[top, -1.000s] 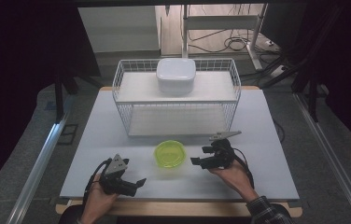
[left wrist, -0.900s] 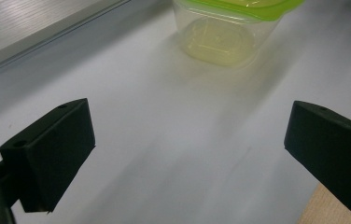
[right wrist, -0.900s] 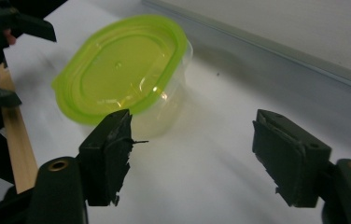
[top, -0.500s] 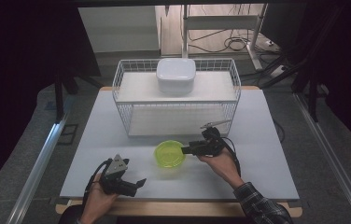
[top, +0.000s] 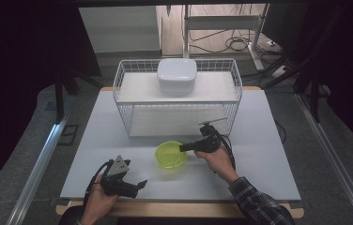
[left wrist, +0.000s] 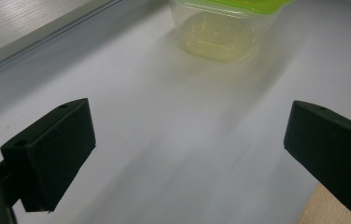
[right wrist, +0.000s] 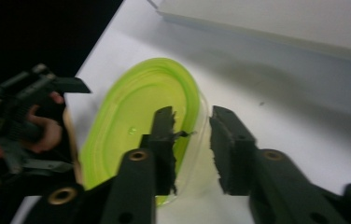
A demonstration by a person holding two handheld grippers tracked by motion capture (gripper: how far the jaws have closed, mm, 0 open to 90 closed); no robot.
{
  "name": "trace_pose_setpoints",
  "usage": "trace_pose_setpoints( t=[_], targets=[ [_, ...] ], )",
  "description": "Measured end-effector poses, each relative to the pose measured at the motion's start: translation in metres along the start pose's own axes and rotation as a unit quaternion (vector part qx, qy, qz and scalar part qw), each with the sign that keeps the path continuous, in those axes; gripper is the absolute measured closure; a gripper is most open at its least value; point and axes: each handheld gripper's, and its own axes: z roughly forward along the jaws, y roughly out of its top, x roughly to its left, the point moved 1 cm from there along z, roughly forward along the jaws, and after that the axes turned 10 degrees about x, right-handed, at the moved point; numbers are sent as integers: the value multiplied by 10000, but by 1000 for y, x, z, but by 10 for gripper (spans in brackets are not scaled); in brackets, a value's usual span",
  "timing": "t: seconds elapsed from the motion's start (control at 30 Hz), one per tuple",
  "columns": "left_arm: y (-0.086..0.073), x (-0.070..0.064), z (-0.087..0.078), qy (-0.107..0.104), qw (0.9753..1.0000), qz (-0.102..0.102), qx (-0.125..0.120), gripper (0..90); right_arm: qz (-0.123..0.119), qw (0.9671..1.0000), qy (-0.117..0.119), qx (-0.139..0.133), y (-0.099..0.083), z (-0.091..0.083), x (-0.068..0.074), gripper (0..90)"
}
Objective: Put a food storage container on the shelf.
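While right gripper (right wrist: 192,135) straddles green container (top: 171,155) rim, not clenched: grasp pending, lift left. Left gripper (top: 126,183) released, near container.

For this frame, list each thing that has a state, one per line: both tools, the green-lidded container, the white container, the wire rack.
Left tool: open, holds nothing, low over the table near its front edge.
Right tool: open, jaws straddling the green-lidded container's rim, not yet closed.
Green-lidded container: upright on the table, lid on.
White container: lid on, sitting on top of the wire rack.
Wire rack: upright.
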Motion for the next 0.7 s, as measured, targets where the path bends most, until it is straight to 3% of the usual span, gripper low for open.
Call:
trace_pose_setpoints(
  t=[0.13, 0.37, 0.7],
  targets=[
    [0, 0, 0, 16, 10000, 12, 20, 21, 122, 9996, 268, 45, 0, 0, 1, 808],
    [0, -1, 0, 48, 10000, 25, 33, 21, 83, 9998, 170, 48, -2, -4, 7, 816],
    [0, 2, -2, 99, 9999, -62, -58, 21, 72, 9993, 284, -246, -3, -17, 13, 818]
  ],
)
